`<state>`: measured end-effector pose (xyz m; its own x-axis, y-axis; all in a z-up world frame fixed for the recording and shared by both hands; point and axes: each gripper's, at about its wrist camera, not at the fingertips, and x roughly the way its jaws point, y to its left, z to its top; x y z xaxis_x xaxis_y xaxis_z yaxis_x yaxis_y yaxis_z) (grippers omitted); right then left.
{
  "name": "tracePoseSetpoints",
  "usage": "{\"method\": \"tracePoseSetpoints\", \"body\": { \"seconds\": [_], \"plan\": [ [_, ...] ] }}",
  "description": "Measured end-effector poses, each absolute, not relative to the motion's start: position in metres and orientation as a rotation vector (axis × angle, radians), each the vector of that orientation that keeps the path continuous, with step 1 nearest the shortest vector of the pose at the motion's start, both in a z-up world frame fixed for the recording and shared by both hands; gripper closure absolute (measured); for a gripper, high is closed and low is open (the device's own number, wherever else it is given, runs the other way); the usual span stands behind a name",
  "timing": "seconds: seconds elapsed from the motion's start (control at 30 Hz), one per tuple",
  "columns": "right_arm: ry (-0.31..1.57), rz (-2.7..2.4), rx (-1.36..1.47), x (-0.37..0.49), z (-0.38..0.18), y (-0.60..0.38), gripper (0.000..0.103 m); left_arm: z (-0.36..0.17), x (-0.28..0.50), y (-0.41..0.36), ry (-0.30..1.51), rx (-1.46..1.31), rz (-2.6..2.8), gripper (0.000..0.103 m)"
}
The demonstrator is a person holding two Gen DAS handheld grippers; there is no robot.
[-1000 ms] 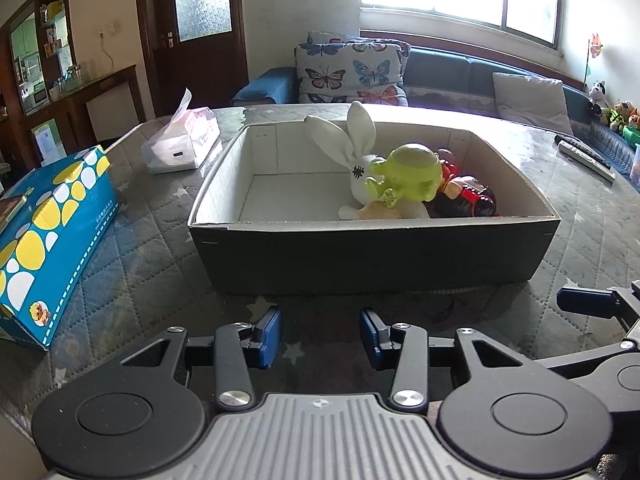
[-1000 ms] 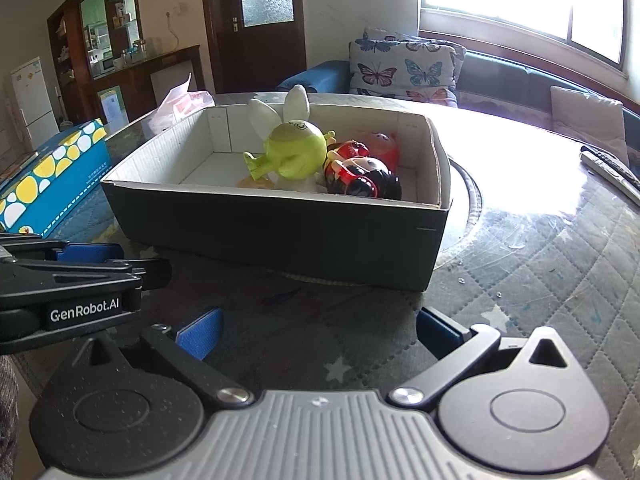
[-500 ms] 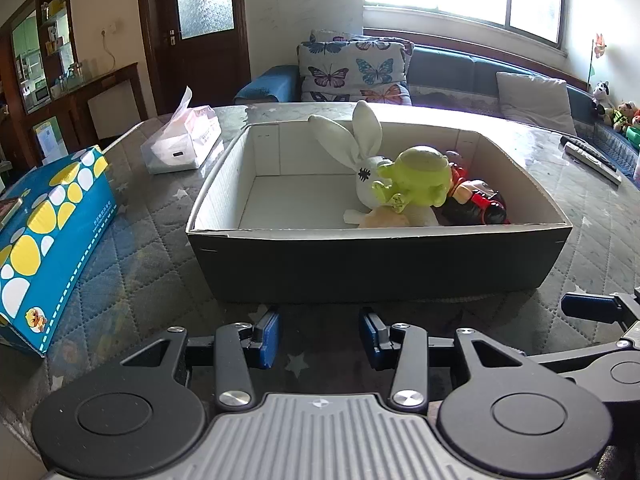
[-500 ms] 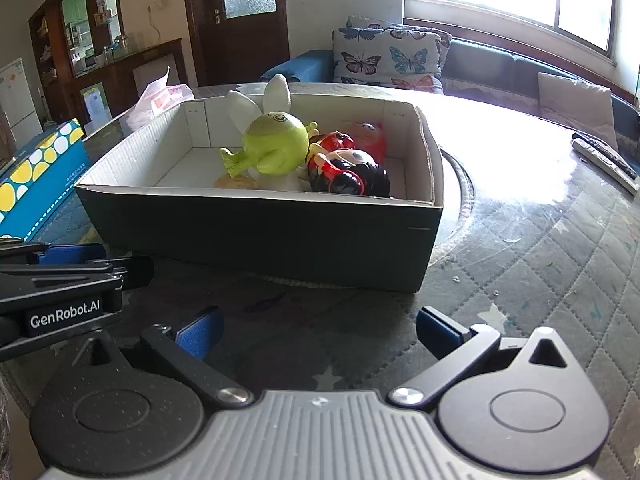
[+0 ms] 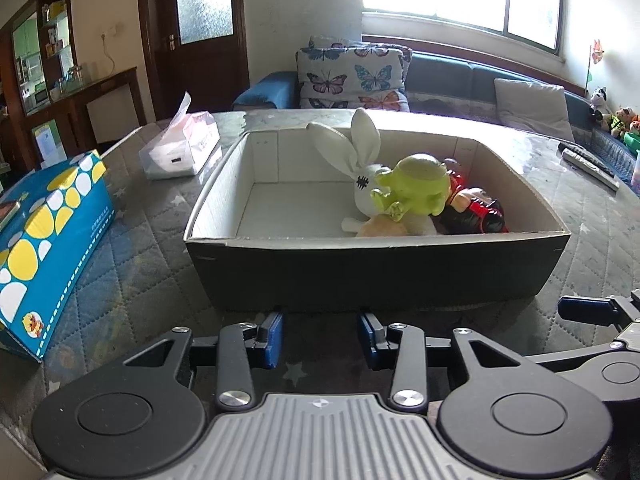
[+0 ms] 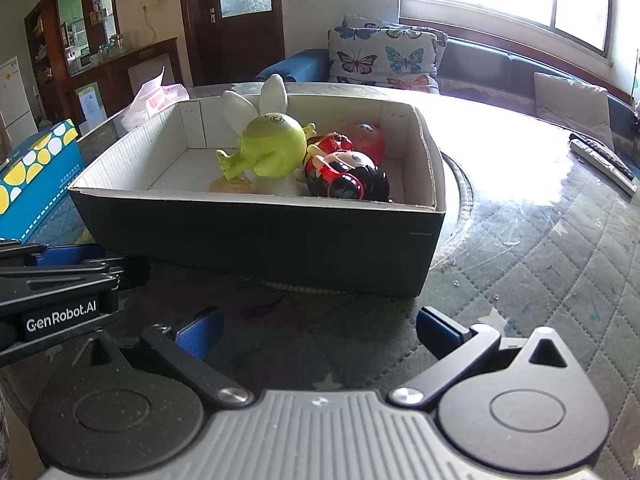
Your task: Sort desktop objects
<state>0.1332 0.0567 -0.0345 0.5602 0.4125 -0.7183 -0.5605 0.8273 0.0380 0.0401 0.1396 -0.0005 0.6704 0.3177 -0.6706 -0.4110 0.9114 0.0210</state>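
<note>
The toys are gathered in the right half of the open cardboard box (image 5: 376,268), which stands on the quilted table (image 5: 132,280): a white plush rabbit (image 5: 362,152), a green big-headed figure (image 5: 416,188) leaning on it, a red-and-black glossy figure (image 6: 344,176) beside that, and a red toy (image 6: 370,140) at the back wall. Such a scene is left by a finished sort, yet it would also fit toys waiting to be taken out. The rabbit is judged soft and light, best pinched at an ear or the body; the green and red figures look like hard, smooth plastic, likely slippery on the round heads, so a limb or narrow waist would be the surer hold. The left gripper (image 5: 320,338) is held in front of the box with a narrow gap between its blue pads and nothing in it; the right gripper (image 6: 318,330) is spread wide and empty. Compared with a second earlier, the box is seen slightly higher and farther in both views, while the jaw gaps and the toys are unchanged.
</note>
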Motion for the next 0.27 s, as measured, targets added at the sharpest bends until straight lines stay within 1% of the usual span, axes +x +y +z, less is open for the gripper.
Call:
{"method": "tracePoseSetpoints", "body": {
  "seconds": [0.27],
  "plan": [
    [0.791,0.575,-0.203,0.134,-0.0359,0.0566,0.0,0.0012,0.0408,0.1388,0.744,-0.155,0.393,0.062]
  ]
}}
